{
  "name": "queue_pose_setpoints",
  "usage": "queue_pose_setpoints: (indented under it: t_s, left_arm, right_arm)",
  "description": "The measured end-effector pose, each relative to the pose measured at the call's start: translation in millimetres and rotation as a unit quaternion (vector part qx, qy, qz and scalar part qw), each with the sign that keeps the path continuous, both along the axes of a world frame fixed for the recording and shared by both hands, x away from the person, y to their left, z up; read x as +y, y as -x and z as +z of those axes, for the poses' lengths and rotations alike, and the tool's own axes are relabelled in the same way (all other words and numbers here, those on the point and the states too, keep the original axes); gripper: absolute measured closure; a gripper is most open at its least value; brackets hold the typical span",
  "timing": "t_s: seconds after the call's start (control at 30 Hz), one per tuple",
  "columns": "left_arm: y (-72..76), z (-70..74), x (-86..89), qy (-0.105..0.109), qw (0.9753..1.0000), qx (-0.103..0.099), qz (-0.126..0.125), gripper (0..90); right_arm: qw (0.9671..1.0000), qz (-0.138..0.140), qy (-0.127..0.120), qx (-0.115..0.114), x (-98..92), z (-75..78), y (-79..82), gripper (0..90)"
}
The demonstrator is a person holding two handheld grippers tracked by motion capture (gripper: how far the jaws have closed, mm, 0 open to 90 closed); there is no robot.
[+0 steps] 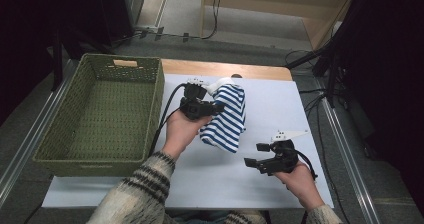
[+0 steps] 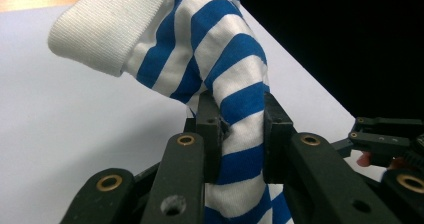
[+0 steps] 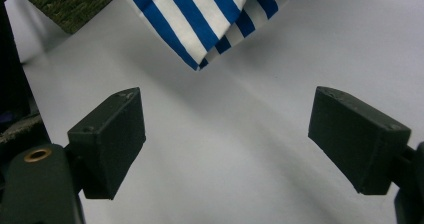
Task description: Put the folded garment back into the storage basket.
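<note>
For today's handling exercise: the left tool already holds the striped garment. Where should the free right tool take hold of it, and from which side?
Probably the hanging lower corner of the striped garment, approached from the person's right. The left tool pinches a gathered fold near the white cuff, so the cloth drapes down to a free corner. The right tool, jaws wide open, already faces that corner in the right gripper view.

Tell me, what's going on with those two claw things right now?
Left gripper shut on blue-and-white striped cloth garment, lifted. Right gripper open, empty, low over white table sheet. Green woven basket empty, nothing blocking.
</note>
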State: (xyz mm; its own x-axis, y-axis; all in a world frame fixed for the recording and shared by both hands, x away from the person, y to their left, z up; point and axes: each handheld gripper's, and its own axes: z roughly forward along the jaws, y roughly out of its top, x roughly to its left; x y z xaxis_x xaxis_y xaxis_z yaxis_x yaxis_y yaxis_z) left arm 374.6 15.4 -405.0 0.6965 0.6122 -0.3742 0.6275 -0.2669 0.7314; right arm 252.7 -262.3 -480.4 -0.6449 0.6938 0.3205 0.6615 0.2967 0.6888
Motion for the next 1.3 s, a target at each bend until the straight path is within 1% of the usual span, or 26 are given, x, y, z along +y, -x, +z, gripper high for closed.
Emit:
queue_pose_setpoints:
  t_s: [0.17, 0.2, 0.3, 0.47, 0.6, 0.63, 0.67, 0.77, 0.83, 0.97, 1.03, 1.3]
  left_arm:
    - [0.4, 10.0, 6.6, 0.006, 1.0, 0.004, -0.004, 76.7]
    - [0.4, 10.0, 6.6, 0.006, 1.0, 0.004, -0.004, 76.7]
    - [2.9, 17.8, 10.2, 0.015, 0.9998, 0.007, -0.01, 76.7]
    - [4.3, 23.5, 12.9, 0.012, 0.9998, 0.012, -0.014, 76.7]
    - [7.0, 31.3, 15.4, 0.012, 0.9997, 0.006, -0.02, 76.7]
    - [7.0, 31.3, 15.4, 0.012, 0.9997, 0.006, -0.02, 76.7]
    - [7.9, 34.8, 17.4, 0.014, 0.9997, 0.005, -0.019, 76.7]
    - [8.9, 38.6, 19.4, 0.013, 0.9997, 0.003, -0.02, 76.7]
    - [8.9, 43.3, 23.1, 0.013, 0.9997, 0.003, -0.023, 76.7]
    - [8.9, 47.9, 27.5, 0.009, 0.9997, 0.004, -0.024, 76.7]
    - [9.1, 51.4, 31.9, 0.012, 0.9996, 0.004, -0.025, 76.7]
    - [7.7, 57.2, 45.2, 0.015, 0.9996, 0.007, -0.022, 76.6]
  right_arm:
    - [1.0, 0.001, 0.0, 0.0, 0.9, 0.0, -0.6, 13.2]
    - [1.0, 0.001, 0.0, 0.0, 0.9, 0.0, -0.6, 13.2]
    - [1.0, 0.002, 0.0, -0.001, 1.4, -0.2, -1.1, 13.2]
    - [1.0, 0.003, 0.001, -0.002, 1.5, -0.4, -1.3, 13.2]
    - [1.0, 0.003, 0.002, -0.002, 1.4, -0.3, -1.4, 13.2]
    - [1.0, 0.003, 0.003, -0.002, 1.3, -0.2, -1.5, 13.2]
    - [1.0, 0.003, 0.002, -0.002, 1.2, -0.2, -1.5, 13.2]
    - [1.0, 0.003, 0.001, -0.002, 1.3, -0.2, -1.4, 13.2]
    - [1.0, 0.004, 0.003, -0.002, 1.6, -0.3, -1.6, 13.2]
    - [1.0, 0.004, 0.003, -0.001, 1.9, 0.0, -1.5, 13.2]
    - [1.0, 0.004, 0.003, -0.001, 2.2, 0.0, -1.7, 13.2]
    - [1.0, 0.004, 0.003, -0.001, 2.5, 0.1, -1.6, 13.2]
